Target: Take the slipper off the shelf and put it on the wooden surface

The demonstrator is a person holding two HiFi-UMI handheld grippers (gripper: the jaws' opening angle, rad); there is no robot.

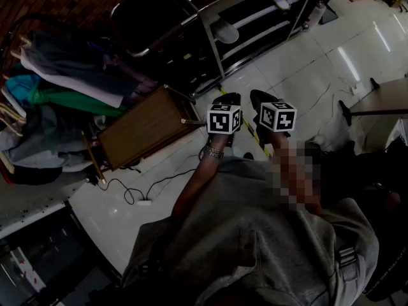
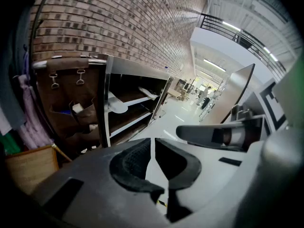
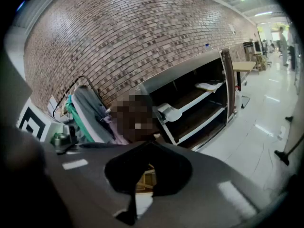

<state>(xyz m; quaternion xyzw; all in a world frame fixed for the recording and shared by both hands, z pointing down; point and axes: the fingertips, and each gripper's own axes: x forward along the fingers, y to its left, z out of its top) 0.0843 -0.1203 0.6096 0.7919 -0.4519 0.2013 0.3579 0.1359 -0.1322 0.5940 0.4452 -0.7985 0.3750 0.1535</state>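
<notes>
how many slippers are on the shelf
2. One slipper sits at the near end of the shelf, the other slipper farther along toward the far end. Dark recesses may hide more.

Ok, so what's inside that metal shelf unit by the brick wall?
One pale slipper lies at the near end of the shelf unit, a second slipper farther along, apparently on the same board. The lower levels are too dark to tell.

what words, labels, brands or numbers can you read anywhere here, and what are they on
None can be read.
The left marker cube and right marker cube carry only black-and-white square patterns, not letters.
No print shows on the shelf or the brick wall.
</notes>
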